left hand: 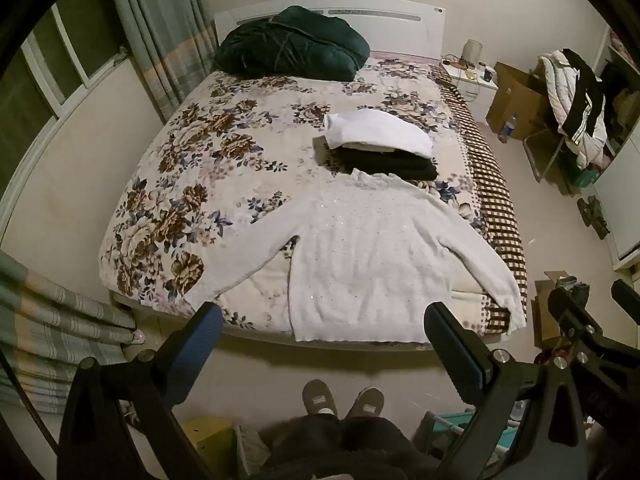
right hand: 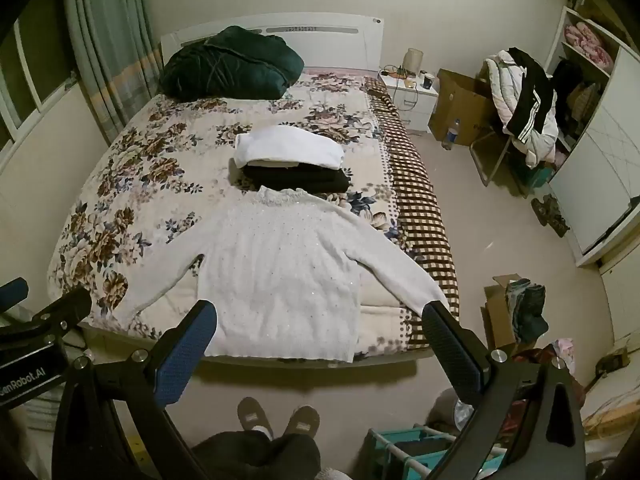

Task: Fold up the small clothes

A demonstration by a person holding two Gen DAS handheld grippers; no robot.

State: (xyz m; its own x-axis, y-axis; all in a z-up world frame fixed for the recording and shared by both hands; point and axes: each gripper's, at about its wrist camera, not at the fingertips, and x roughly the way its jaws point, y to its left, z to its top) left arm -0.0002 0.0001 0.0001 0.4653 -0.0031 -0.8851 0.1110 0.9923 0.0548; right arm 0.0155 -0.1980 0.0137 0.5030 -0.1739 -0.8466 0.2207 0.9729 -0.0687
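A white knit sweater point(left hand: 352, 252) point(right hand: 280, 272) lies flat on the floral bed, collar away from me, both sleeves spread out, its hem at the near bed edge. Behind its collar sits a folded stack: a white garment point(left hand: 378, 134) point(right hand: 288, 148) on top of a black one point(left hand: 384, 164) point(right hand: 296, 178). My left gripper point(left hand: 324, 316) hangs open above the hem, nothing between its blue-padded fingers. My right gripper point(right hand: 320, 316) is open too, held over the hem and right sleeve cuff, apart from the cloth.
A dark green duvet point(left hand: 292, 46) is bunched at the headboard. The bed point(left hand: 180, 184) has a checked blanket along its right side. On the floor right stand cardboard boxes point(right hand: 508, 316), a chair piled with clothes point(right hand: 528, 120) and a nightstand point(right hand: 408, 92). A person's slippered feet point(right hand: 276, 420) are below.
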